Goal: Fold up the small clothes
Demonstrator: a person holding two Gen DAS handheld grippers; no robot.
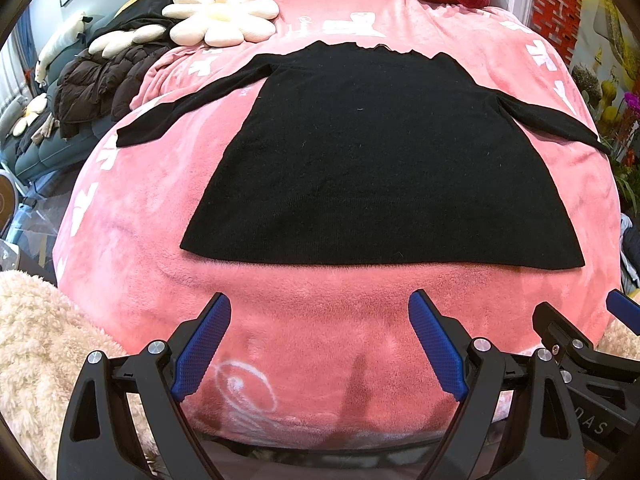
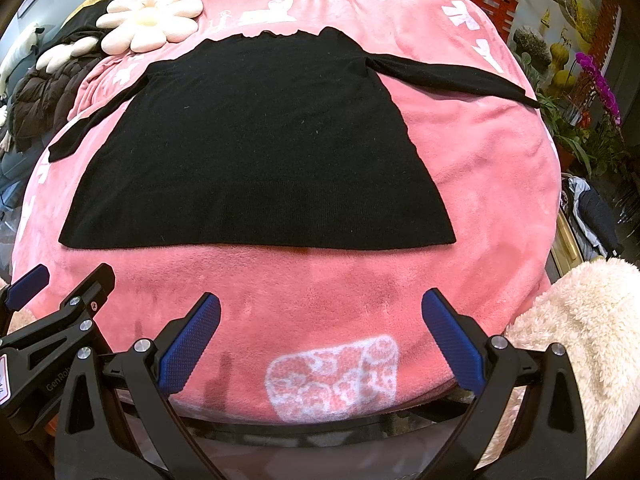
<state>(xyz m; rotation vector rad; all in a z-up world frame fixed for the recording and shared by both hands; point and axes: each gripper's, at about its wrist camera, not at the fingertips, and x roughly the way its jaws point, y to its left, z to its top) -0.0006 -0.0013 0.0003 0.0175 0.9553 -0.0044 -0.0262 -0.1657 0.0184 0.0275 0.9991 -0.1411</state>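
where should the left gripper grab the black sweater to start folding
Take the cuff end of the left sleeve on the black sweater, coming in from the left. It lies flat and angled outward, clear of the body, free to swing inward. The left gripper is open and empty.

— What holds the things?
— A table with a soft pink blanket [image 1: 132, 216] over it.
— What lies on the blanket?
— A black sweater [image 1: 372, 168], flat in the middle, sleeves spread out. A white flower pillow [image 1: 222, 14] sits at the far left corner.
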